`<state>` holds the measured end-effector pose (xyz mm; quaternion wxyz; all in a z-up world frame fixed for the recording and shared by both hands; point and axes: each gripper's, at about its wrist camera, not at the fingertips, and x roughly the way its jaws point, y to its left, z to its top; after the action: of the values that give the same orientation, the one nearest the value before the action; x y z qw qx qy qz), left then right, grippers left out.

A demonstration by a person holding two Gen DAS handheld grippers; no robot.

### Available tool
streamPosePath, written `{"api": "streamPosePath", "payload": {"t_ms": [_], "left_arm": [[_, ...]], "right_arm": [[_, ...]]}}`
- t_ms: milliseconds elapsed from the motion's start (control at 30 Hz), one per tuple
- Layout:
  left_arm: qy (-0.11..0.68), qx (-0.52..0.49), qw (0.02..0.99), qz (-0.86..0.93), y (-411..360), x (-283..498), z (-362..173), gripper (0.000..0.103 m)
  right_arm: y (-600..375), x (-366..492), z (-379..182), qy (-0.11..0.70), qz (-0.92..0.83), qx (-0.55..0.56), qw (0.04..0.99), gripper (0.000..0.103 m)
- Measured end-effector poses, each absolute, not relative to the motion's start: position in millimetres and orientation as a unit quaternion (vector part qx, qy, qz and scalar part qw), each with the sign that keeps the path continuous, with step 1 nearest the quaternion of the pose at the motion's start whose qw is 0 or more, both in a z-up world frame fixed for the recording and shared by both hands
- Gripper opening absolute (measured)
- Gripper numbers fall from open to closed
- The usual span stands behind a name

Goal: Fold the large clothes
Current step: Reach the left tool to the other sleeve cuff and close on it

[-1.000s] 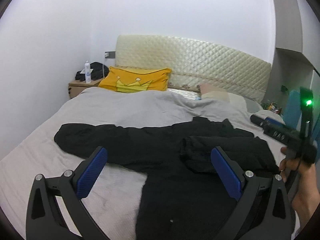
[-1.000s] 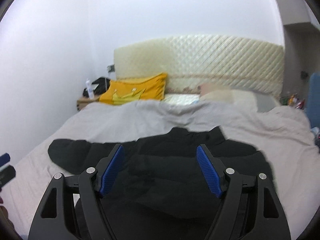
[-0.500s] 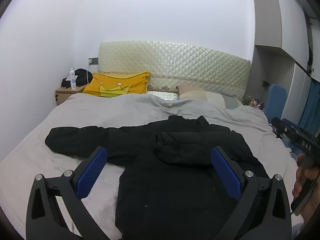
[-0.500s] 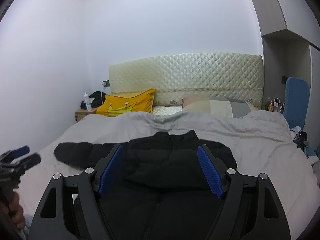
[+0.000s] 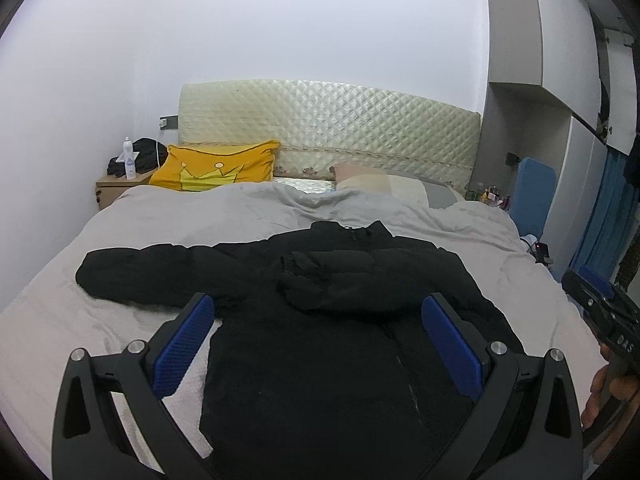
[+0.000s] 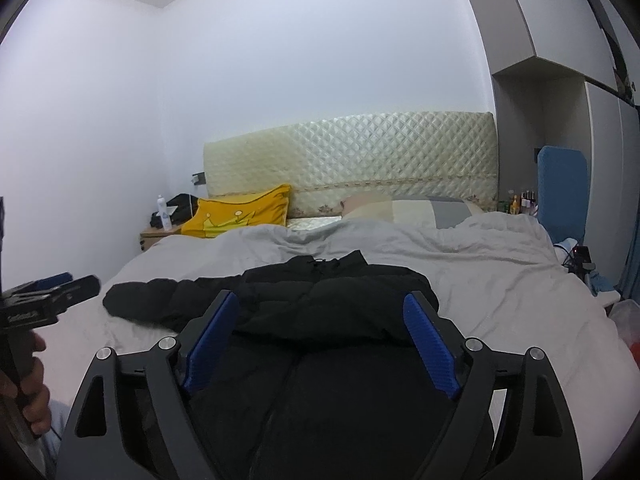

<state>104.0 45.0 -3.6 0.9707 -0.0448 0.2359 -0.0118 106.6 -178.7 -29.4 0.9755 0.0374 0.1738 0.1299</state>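
A black puffer jacket [image 5: 320, 320] lies spread on the bed, collar toward the headboard. One sleeve stretches out to the left [image 5: 132, 276]; the other is folded across the chest [image 5: 340, 280]. My left gripper [image 5: 316, 336] hovers above the jacket's lower body, open, with nothing between its blue pads. My right gripper [image 6: 320, 336] hangs over the same jacket [image 6: 332, 304], its jaws opening and holding nothing. Each gripper shows at the edge of the other's view, held by a hand [image 6: 32, 380].
The grey bedcover [image 5: 200, 216] fills the bed. A yellow crown pillow [image 5: 216, 168] and a pale pillow [image 5: 384, 184] lean on the quilted headboard [image 5: 328, 128]. A nightstand with a bottle [image 5: 129, 152] stands far left. A blue chair [image 5: 532, 192] and wardrobe are right.
Both grippers have drawn back from the jacket toward the foot of the bed, so more of the room shows. The right gripper's jaws have widened a little. The jacket lies as before.
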Motion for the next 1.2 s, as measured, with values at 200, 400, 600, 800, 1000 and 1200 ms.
{"api": "streamPosePath", "payload": {"t_ms": [200,400,600,800,1000,1200], "left_arm": [[0.233,-0.052,0.971,-0.021,40,98,-11,0.103],[0.237,-0.065,0.969,-0.029,43,97,-20,0.103],[0.236,-0.062,0.969,-0.027,37,97,-23,0.103],[0.239,-0.042,0.970,-0.023,28,96,-35,0.103],[0.244,-0.028,0.969,-0.016,30,103,-47,0.103],[0.235,-0.024,0.972,-0.021,46,107,-52,0.103]], "right_arm": [[-183,91,-45,0.165,0.108,0.021,0.980,0.087],[-191,80,-61,0.186,0.107,0.030,0.976,0.088],[-203,69,-74,0.189,0.117,0.055,0.973,0.093],[-203,63,-81,0.190,0.112,0.034,0.975,0.095],[-201,60,-85,0.186,0.111,0.036,0.976,0.103],[-204,64,-90,0.194,0.111,0.040,0.974,0.103]]}}
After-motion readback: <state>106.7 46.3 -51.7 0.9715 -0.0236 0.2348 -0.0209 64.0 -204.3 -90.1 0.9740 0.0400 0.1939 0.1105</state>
